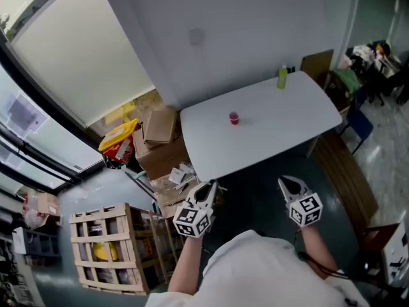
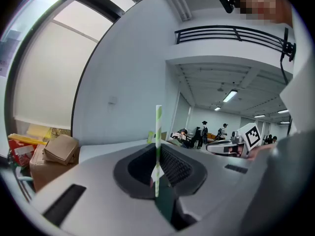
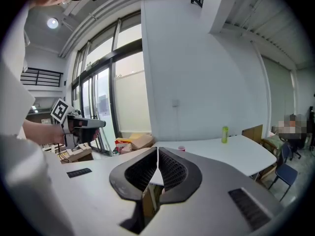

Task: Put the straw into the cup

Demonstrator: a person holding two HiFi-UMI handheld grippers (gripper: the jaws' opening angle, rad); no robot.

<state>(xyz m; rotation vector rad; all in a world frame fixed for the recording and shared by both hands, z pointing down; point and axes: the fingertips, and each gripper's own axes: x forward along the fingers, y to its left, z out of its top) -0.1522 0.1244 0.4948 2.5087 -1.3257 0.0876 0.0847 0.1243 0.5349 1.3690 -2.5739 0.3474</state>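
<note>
The left tool [image 2: 157, 149] is pinching the straw [image 2: 158, 127] upright. The right tool [image 3: 157, 155] is hovering closed and empty, well apart from the cup [image 1: 234, 118] on the table [image 1: 284, 123].

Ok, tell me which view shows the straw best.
The left gripper view: the green-striped straw stands upright, clamped in the left tool. The head view and right gripper view show that tool, but the straw cannot be made out there.

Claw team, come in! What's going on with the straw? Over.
Left claw shut on straw. Right claw shut, empty. Cup on table ahead, not reached. Nothing in the way.
</note>
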